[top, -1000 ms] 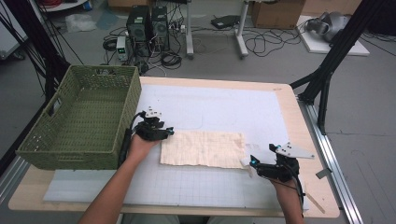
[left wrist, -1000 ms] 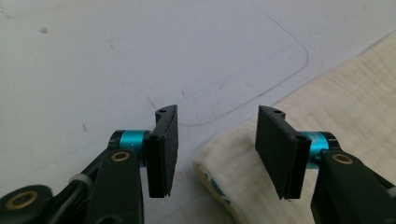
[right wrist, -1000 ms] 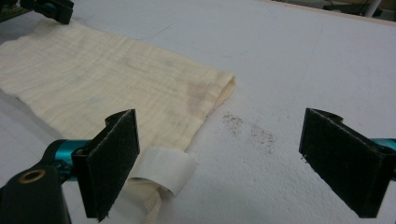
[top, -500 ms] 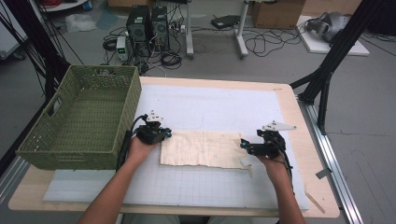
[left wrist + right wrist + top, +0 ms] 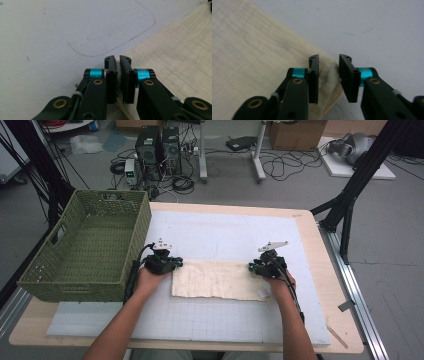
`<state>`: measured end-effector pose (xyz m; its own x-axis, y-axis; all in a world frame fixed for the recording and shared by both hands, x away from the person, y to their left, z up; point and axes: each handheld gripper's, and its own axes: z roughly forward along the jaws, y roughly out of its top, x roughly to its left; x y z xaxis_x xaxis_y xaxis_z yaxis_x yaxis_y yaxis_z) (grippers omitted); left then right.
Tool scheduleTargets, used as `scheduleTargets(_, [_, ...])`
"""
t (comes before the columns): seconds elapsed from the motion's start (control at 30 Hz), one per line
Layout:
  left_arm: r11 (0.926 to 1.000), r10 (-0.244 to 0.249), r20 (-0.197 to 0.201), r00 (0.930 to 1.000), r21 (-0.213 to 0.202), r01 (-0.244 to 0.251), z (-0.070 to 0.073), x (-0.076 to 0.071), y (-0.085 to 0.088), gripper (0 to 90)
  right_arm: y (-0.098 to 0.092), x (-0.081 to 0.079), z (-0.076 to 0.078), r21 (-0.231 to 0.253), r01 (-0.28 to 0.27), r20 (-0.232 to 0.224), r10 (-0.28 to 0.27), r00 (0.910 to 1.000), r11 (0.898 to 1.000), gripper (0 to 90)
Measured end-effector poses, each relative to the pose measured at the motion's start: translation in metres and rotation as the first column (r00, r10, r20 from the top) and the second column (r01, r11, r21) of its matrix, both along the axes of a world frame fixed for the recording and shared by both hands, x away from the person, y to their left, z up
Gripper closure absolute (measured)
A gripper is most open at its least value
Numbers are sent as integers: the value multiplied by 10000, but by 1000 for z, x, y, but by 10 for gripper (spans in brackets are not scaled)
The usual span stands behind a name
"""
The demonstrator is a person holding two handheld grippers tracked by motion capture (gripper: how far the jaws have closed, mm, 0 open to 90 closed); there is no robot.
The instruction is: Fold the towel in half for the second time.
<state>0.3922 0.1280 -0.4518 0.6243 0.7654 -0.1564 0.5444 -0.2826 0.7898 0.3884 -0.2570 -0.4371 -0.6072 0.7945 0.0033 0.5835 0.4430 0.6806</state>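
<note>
Right gripper point(image 5: 254, 266) moved up from 5 o'clock to cloth point(image 5: 215, 279) right corner, jaws part-open around bunched corner, not clamped. Left gripper point(image 5: 176, 263) nearly closed, pinching left corner. Cloth flat mid-counter point(image 5: 320, 250); green basket point(image 5: 85, 250) at 9 o'clock.

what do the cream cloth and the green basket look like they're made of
Cloth: looks like thin woven cotton or gauze, matt cream, with a fine crinkled weave that bunches softly between the right claw.
Basket: olive green open weave, matt; wicker or moulded plastic, hard to tell from here.
</note>
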Motion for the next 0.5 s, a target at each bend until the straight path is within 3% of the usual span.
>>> scheduleTargets(0.1, [10000, 71, 21, 10000, 16, -71, 0, -1, 1, 843, -2, -2, 0, 101, -38, -48, 38, 10000, 9999, 836])
scheduleTargets(0.2, [9999, 124, 145, 9998, 21, -124, 2, -2, 1, 844, -4, -4, 1, 203, -17, 113, 15, 9999, 9998, 858])
scheduleTargets(0.37, [9977, 442, 810, 9957, -551, -398, 10, -4, 4, 846, -8, -7, 2, 458, 257, 659, -287, 9974, 9986, 861])
scheduleTargets(0.5, [9944, 603, 1219, 9907, -933, -491, 15, -6, 5, 846, -10, -9, 8, 806, 390, 1296, -493, 9903, 9960, 860])
